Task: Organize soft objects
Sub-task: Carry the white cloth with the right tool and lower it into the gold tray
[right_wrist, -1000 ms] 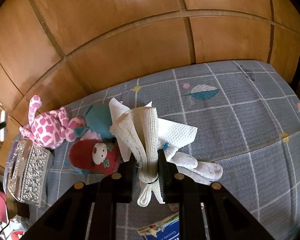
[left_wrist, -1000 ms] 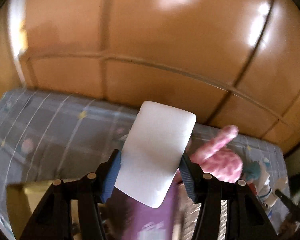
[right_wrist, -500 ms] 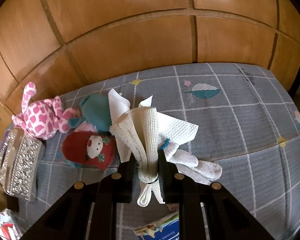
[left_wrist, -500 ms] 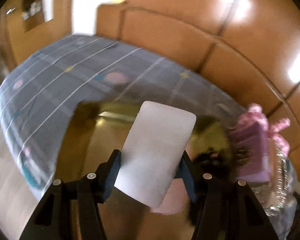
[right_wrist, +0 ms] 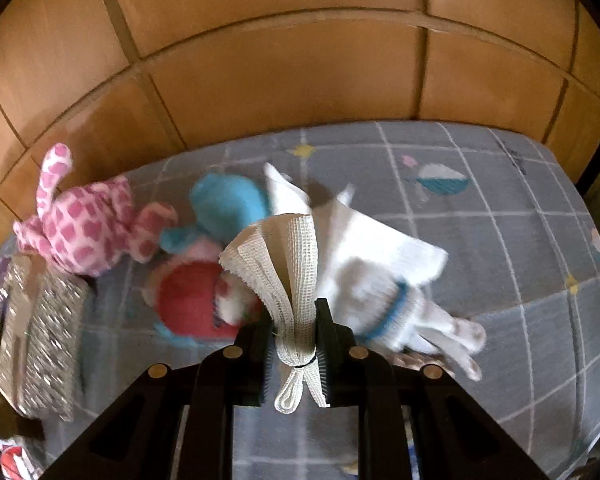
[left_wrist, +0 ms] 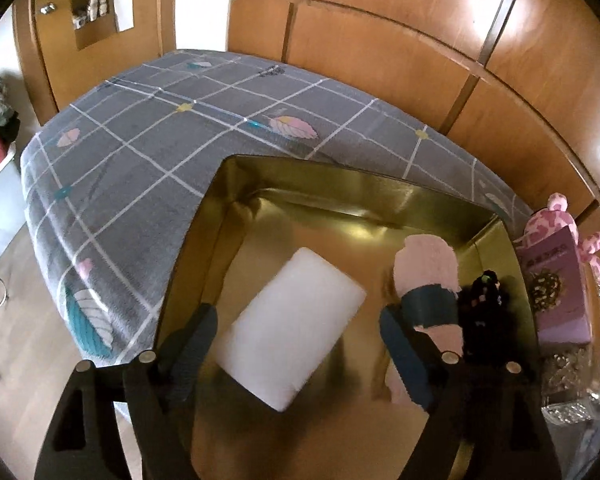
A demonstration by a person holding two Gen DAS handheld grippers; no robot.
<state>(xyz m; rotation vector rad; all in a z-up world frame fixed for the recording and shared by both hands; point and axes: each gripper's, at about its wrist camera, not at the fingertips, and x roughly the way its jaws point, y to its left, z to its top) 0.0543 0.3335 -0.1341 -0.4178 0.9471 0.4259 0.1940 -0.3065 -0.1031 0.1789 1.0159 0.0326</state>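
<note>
1. Left claw (left_wrist: 296,332): spread wide, grasping nothing. The white sponge (left_wrist: 292,328) lies between its fingers but clear of both, on the floor of the gold box (left_wrist: 340,184). Long axis of the sponge: diagonal, near-left to far-right.
2. Right claw (right_wrist: 296,340): clenched on a folded mesh cloth (right_wrist: 288,276), which stands up and fans out above the fingers; its tail hangs below them.
3. Governing relation, as judged: the cloth presumably goes to the box next. The box sits under the left claw and does not appear in the right view, which faces the bed (right_wrist: 500,208) and the pile of toys. The box probably lies to the right claw's left, past the silver case (right_wrist: 40,332); the left claw is much the nearer and would need to clear the opening.
4. Count, inside the box: one sponge, one pink-and-navy sock (left_wrist: 428,280), one dark knitted item (left_wrist: 484,312), too dim to name.
5. Count, on the bed: one pink spotted plush (right_wrist: 88,232), one blue plush (right_wrist: 224,204), one red plush (right_wrist: 192,300), one white paper sheet (right_wrist: 364,240), white socks (right_wrist: 440,324), number unclear.
6. Beside the box: one purple carton (left_wrist: 556,284).
</note>
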